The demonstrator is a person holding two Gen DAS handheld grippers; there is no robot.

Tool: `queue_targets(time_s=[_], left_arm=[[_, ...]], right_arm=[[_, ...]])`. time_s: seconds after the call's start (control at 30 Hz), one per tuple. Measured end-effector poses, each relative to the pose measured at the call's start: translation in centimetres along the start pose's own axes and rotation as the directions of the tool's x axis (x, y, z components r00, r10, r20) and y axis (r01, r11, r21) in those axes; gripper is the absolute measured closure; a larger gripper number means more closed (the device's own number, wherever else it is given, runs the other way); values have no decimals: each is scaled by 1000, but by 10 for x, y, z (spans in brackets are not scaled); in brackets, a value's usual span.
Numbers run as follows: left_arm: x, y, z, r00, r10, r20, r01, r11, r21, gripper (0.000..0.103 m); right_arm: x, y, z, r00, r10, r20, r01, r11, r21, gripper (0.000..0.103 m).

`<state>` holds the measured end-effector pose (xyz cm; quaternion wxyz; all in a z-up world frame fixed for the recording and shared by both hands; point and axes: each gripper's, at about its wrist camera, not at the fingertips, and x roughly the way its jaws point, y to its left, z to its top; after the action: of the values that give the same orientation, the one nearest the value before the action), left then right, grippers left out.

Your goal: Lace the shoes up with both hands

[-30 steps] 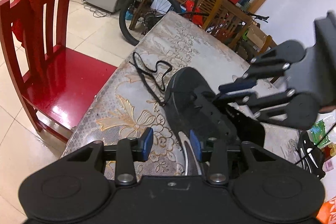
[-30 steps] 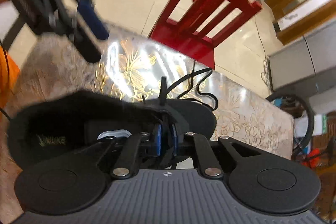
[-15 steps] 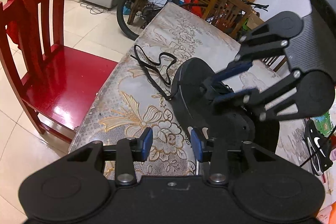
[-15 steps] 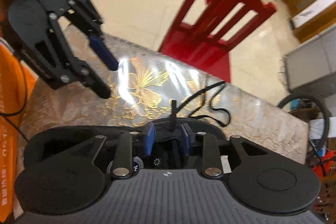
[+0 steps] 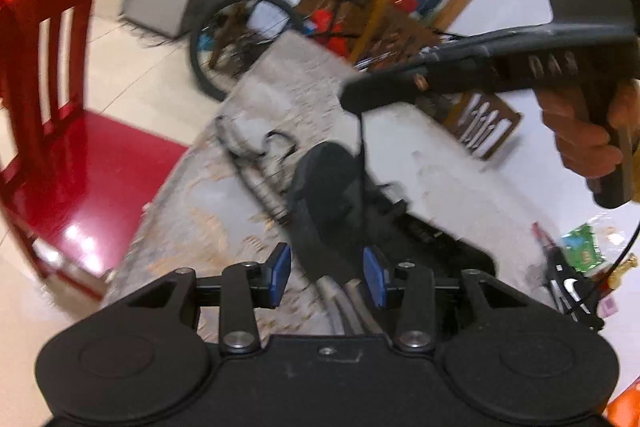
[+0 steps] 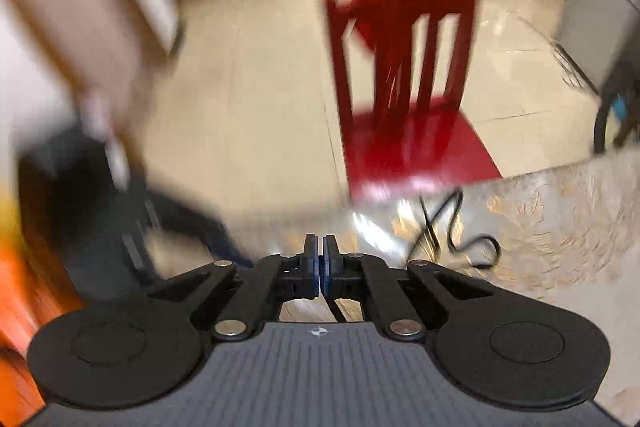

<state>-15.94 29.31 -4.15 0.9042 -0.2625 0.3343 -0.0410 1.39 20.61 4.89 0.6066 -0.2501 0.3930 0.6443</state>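
right gripper [image 5: 352, 99] raised over shoe [image 5: 332, 203], jaws just snapped together, pinching lace [image 5: 362, 147] pulled taut up from shoe. left gripper [image 5: 326, 273] partly spread, straddling shoe's heel end on table [image 5: 440, 163], pad contact unclear.

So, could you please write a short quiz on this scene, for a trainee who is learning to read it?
1. True or false: the right gripper is shut on the black lace.
2. The lace hangs down from that gripper. Where does it lead? A: into a cup. B: to the black shoe. C: around a book.
3. What colour is the chair beside the table?

Key
1. True: the jaws have just closed, with the lace between them.
2. B.
3. Red.
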Motion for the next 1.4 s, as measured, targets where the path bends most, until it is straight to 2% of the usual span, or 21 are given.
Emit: queue_targets(time_s=[0.07, 0.2, 0.23, 0.27, 0.37, 0.4, 0.47, 0.53, 0.57, 0.6, 0.7, 0.77, 0.8, 0.83, 0.87, 0.93, 1.03, 1.1, 1.17, 1.27, 1.4], left_arm=[[9, -5, 3, 999, -19, 26, 19, 1000, 9, 66], [26, -3, 13, 994, -60, 89, 64, 997, -36, 68], [28, -2, 16, 991, -78, 110, 83, 995, -47, 76], [27, -4, 21, 987, -91, 134, 97, 994, -39, 101], [21, -15, 34, 983, -90, 158, 85, 996, 34, 101], [18, -15, 36, 984, -83, 155, 79, 996, 34, 101], [12, -11, 39, 985, -74, 156, 75, 997, -2, 101], [-3, -6, 44, 981, -85, 175, 95, 994, -51, 101], [-11, -7, 47, 978, -93, 186, 106, 992, -61, 101], [-20, -11, 50, 975, -94, 199, 104, 994, -39, 101], [-38, -39, 64, 974, -103, 203, 90, 993, 73, 101], [-47, -56, 71, 969, -129, 212, 104, 987, 125, 101], [-54, -63, 75, 962, -142, 234, 107, 982, 157, 103], [-63, -70, 80, 948, -168, 270, 121, 976, 183, 103], [-72, -77, 87, 936, -190, 297, 132, 970, 203, 103], [-86, -89, 105, 918, -206, 340, 123, 960, 251, 103], [-98, -103, 126, 914, -159, 374, 34, 947, 319, 103], [-103, -106, 128, 920, -102, 378, -35, 940, 340, 101], [-100, -101, 120, 929, -67, 364, -58, 945, 323, 99], [-90, -88, 103, 950, -24, 310, -66, 959, 277, 99], [-83, -71, 80, 975, 18, 224, -69, 973, 222, 95]], right_arm=[[-9, -8, -5, 999, -24, 49, 20, 998, 67, 101], [-14, -10, -23, 997, -15, 79, 3, 989, 148, 101], [-15, -7, -26, 996, -23, 87, 10, 990, 143, 101], [-16, -4, -28, 995, -33, 92, 20, 991, 136, 101], [-23, 3, -34, 991, -71, 113, 56, 990, 130, 100], [-29, 2, -38, 987, -103, 126, 86, 987, 134, 97], [-41, 2, -49, 970, -186, 153, 166, 976, 139, 66], [-46, 8, -71, 933, -313, 177, 294, 948, 124, 51], [-45, 12, -81, 917, -356, 179, 341, 933, 114, 51], [-40, 17, -88, 914, -366, 175, 353, 930, 101, 51], [-18, 36, -97, 926, -329, 183, 324, 944, 54, 52], [-2, 53, -93, 915, -339, 220, 349, 937, -5, 52], [7, 58, -90, 905, -359, 228, 375, 927, -29, 57], [13, 60, -88, 899, -374, 230, 391, 920, -35, 84], [17, 60, -85, 899, -376, 225, 389, 921, -17, 99], [6, 57, -79, 897, -358, 261, 354, 933, 64, 100], [-31, 54, -69, 874, -316, 369, 258, 945, 200, 102], [-66, 57, -63, 819, -299, 490, 190, 947, 261, 102], [-94, 59, -54, 764, -273, 584, 118, 950, 290, 102], [-123, 57, -45, 722, -246, 647, 45, 950, 310, 102], [-156, 69, -26, 655, -229, 721, 50, 964, 260, 102]])
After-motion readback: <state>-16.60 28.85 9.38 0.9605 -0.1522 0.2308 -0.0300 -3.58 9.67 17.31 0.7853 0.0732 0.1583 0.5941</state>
